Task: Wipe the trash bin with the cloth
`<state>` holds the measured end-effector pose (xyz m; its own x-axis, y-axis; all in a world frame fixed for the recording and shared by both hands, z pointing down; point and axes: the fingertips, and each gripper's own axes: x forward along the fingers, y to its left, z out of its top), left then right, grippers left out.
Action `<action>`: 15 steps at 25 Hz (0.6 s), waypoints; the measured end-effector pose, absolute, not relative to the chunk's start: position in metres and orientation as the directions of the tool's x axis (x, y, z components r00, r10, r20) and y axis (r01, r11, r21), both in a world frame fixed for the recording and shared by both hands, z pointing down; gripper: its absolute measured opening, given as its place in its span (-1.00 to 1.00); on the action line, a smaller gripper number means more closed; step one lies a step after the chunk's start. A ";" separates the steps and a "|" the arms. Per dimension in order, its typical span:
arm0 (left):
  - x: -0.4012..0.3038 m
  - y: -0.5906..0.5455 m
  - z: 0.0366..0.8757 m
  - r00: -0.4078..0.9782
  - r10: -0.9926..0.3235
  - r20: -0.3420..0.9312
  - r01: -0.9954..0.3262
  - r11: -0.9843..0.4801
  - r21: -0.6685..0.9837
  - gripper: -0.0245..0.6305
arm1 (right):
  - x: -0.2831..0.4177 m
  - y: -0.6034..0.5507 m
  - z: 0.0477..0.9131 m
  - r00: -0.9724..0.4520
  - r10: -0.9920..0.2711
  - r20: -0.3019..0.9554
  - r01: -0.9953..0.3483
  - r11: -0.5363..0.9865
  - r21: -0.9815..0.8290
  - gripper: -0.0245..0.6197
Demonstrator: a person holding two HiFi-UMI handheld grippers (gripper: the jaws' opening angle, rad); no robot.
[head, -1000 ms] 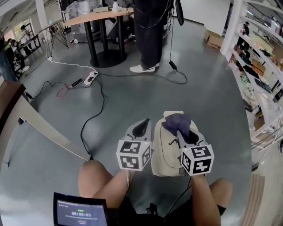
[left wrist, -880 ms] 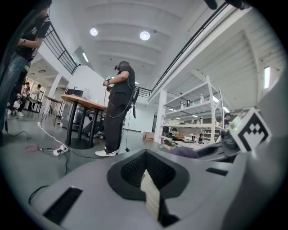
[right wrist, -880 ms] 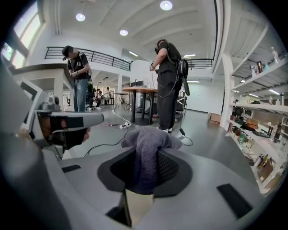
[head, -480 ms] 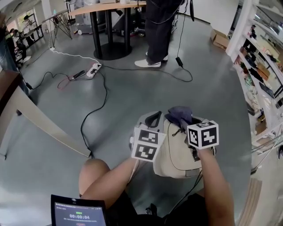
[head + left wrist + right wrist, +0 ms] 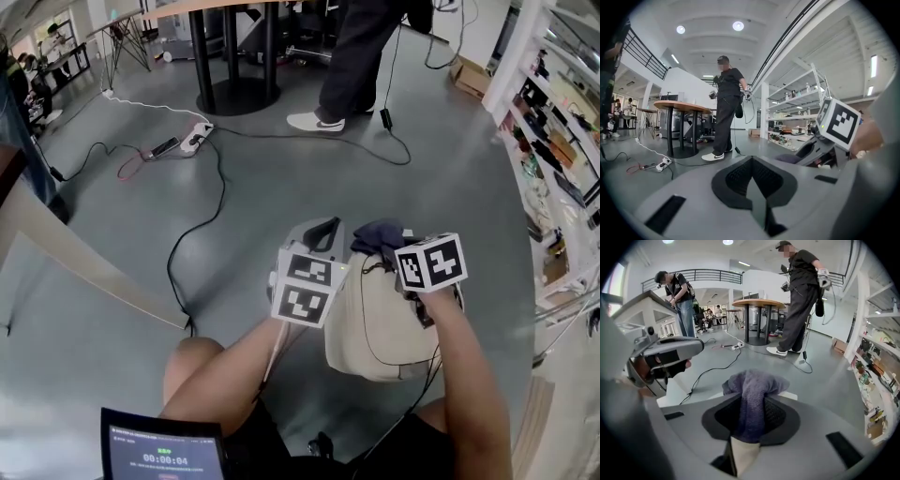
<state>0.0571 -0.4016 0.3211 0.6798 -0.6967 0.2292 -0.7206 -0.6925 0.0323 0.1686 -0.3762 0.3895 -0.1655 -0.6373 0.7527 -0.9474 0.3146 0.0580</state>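
Floor cable (image 5: pixel 192 253): it is trailing across the grey floor to your left, well apart from the work, so it is not getting in your way.

Left gripper (image 5: pixel 322 231): you are holding it just beside the bin's upper left edge. Its two fingers are pressing together and nothing is sitting between them.

Trash bin (image 5: pixel 380 323): it is standing on the floor right in front of your knees, under both grippers and mostly under the right one. It is showing a pale cream, smooth shell.

How the bin is likely handling: it is probably behaving as a light, hollow, fairly stiff thing, so it may be sliding or rocking on the smooth floor once you are pushing on it. You are better off bracing its top edge or left side with the free gripper than pinching the smooth wall.

Cloth (image 5: pixel 752 385): it is bunching up as a purple wad at the top of the bin, with one fold running down between the right fingers.

How the cloth is likely handling: it is soft, limp and light. Gripping a thick fold, as you are doing, is leaving the loose part free to rub.

Right gripper (image 5: pixel 749 417): its fingers are clamping on the cloth.
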 end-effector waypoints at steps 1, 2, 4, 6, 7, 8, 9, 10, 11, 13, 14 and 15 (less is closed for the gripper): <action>0.056 -0.402 0.320 0.677 -0.699 0.229 -0.723 -0.690 0.034 -0.93 | 0.169 -0.376 0.389 -0.166 -0.631 0.758 -0.945 0.321 0.060 -0.64; 0.056 -0.402 0.319 0.676 -0.700 0.229 -0.725 -0.688 0.037 -0.93 | 0.170 -0.375 0.388 -0.165 -0.627 0.762 -0.943 0.327 0.065 -0.64; 0.056 -0.400 0.318 0.679 -0.698 0.229 -0.724 -0.688 0.047 -0.93 | 0.170 -0.375 0.386 -0.161 -0.622 0.767 -0.938 0.338 0.077 -0.64; 0.058 -0.397 0.319 0.686 -0.688 0.235 -0.717 -0.695 0.060 -0.93 | 0.170 -0.375 0.385 -0.157 -0.621 0.768 -0.934 0.345 0.088 -0.64; 0.059 -0.396 0.319 0.689 -0.684 0.240 -0.714 -0.697 0.066 -0.93 | 0.170 -0.375 0.385 -0.155 -0.622 0.768 -0.934 0.346 0.091 -0.64; 0.059 -0.396 0.319 0.690 -0.682 0.243 -0.713 -0.697 0.070 -0.93 | 0.171 -0.375 0.384 -0.153 -0.622 0.768 -0.934 0.344 0.093 -0.64; 0.058 -0.395 0.319 0.691 -0.679 0.247 -0.712 -0.698 0.071 -0.93 | 0.172 -0.375 0.384 -0.149 -0.623 0.768 -0.935 0.341 0.095 -0.64; 0.059 -0.395 0.319 0.692 -0.677 0.249 -0.711 -0.700 0.071 -0.93 | 0.174 -0.375 0.384 -0.143 -0.623 0.769 -0.936 0.337 0.099 -0.64; 0.059 -0.394 0.319 0.693 -0.676 0.250 -0.709 -0.701 0.072 -0.93 | 0.177 -0.375 0.383 -0.136 -0.624 0.770 -0.937 0.332 0.104 -0.64; 0.060 -0.393 0.318 0.696 -0.673 0.250 -0.707 -0.703 0.075 -0.93 | 0.183 -0.374 0.382 -0.123 -0.625 0.771 -0.941 0.321 0.110 -0.64; 0.061 -0.393 0.318 0.697 -0.672 0.250 -0.706 -0.704 0.076 -0.93 | 0.186 -0.374 0.382 -0.119 -0.625 0.771 -0.943 0.315 0.110 -0.64; 0.061 -0.393 0.318 0.697 -0.671 0.251 -0.706 -0.704 0.077 -0.93 | 0.189 -0.373 0.382 -0.115 -0.625 0.772 -0.945 0.309 0.109 -0.64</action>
